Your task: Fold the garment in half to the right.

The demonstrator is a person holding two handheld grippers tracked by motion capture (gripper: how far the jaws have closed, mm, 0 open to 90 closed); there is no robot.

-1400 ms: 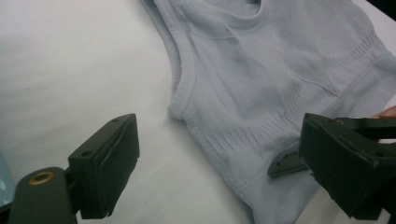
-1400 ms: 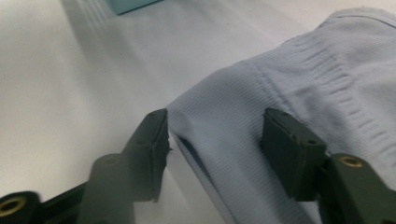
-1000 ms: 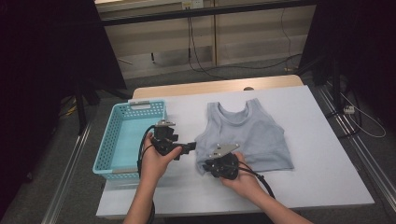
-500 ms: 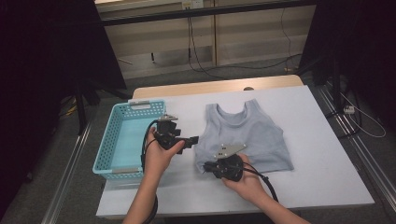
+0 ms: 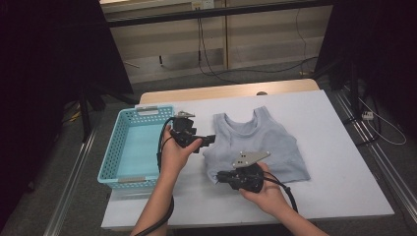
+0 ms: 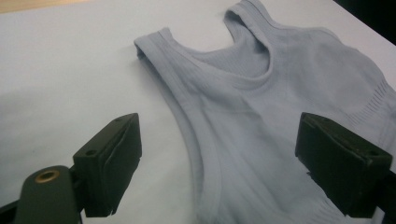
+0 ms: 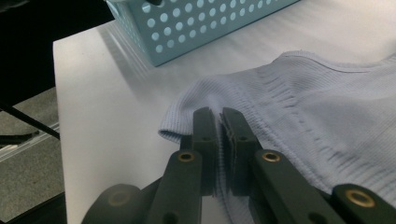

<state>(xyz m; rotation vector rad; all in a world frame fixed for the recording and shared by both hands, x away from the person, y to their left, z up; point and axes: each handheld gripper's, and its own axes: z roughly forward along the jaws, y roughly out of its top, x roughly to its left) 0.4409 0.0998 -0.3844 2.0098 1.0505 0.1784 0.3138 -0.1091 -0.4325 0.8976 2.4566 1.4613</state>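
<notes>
A light grey tank top [image 5: 260,142] lies flat on the white table [image 5: 334,147], neck towards the far side. My right gripper [image 5: 222,176] is at its near left corner. In the right gripper view the jaws [image 7: 220,116] are shut on the ribbed hem of the tank top [image 7: 327,107], whose corner is slightly raised. My left gripper [image 5: 210,140] hovers at the top's left side, between it and the basket. Its jaws [image 6: 219,130] stand wide open with nothing gripped, above the left armhole edge of the tank top [image 6: 261,107].
A light blue perforated basket [image 5: 110,157] stands on the table's left part, and its corner [image 7: 196,28] is close to the pinched hem. The table's near edge is just behind both hands. Cables trail from the grippers.
My left gripper has moved away from the near edge and right, towards the top's left side. My right gripper has risen a little with the hem corner.
</notes>
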